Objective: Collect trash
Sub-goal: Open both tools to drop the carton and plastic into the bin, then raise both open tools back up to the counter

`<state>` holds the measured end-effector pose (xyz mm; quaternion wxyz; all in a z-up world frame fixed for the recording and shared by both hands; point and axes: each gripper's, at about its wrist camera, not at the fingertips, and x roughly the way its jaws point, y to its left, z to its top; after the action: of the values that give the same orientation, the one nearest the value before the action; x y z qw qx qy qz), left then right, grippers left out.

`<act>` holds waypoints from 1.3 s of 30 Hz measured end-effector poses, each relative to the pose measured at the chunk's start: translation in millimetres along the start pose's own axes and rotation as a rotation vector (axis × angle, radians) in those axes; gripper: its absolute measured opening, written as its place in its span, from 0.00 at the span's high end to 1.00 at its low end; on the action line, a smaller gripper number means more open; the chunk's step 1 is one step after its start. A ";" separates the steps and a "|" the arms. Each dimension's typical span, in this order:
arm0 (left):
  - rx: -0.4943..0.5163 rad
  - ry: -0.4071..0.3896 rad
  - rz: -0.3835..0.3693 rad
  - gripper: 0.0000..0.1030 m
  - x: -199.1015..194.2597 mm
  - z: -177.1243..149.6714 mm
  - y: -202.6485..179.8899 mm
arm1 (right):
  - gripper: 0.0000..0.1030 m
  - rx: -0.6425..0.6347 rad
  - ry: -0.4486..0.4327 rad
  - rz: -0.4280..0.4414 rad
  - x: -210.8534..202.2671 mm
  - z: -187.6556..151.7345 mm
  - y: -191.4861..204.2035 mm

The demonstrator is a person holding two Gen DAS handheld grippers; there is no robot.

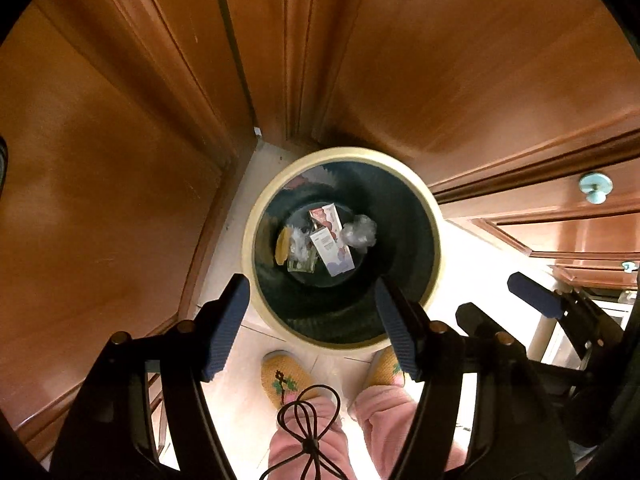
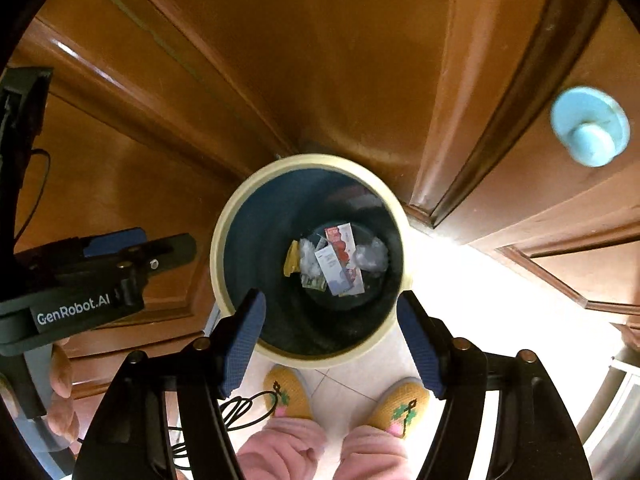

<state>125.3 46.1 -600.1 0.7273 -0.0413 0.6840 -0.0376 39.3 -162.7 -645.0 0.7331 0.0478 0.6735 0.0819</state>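
A round trash bin (image 1: 434, 216) with a cream rim and dark inside stands on the pale floor in a corner of wooden cabinets. At its bottom lie a white and red carton (image 1: 332, 246), crumpled clear plastic (image 1: 360, 230), a yellow piece (image 1: 282, 246) and other scraps. My left gripper (image 1: 312, 330) hangs open above the bin's near rim, nothing between its blue pads. In the right wrist view the same bin (image 2: 224, 224) holds the carton (image 2: 340, 266) and plastic (image 2: 372, 256); my right gripper (image 2: 334, 340) is open and empty over it.
Wooden cabinet doors (image 1: 480, 60) close in behind and beside the bin, one with a pale blue knob (image 2: 590, 126). A person's yellow slippers (image 1: 284, 378) and pink trouser legs (image 1: 380, 412) stand just before the bin. A black cable (image 1: 308, 416) dangles below.
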 end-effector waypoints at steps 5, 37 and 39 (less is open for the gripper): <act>0.013 -0.012 0.010 0.39 -37.5 0.8 -5.1 | 0.33 0.036 -0.026 -0.001 -25.9 5.2 -2.6; 0.221 -0.184 -0.046 0.39 -407.2 -16.2 -56.0 | 0.33 0.104 -0.178 -0.024 -365.6 9.8 78.0; 0.233 -0.229 -0.048 0.39 -435.0 -12.3 -58.2 | 0.33 0.110 -0.213 -0.025 -394.5 13.1 81.5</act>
<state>86.5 36.5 -162.9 0.7992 0.0232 0.5865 -0.1292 16.4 -154.9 -242.6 0.7977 0.0877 0.5959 0.0303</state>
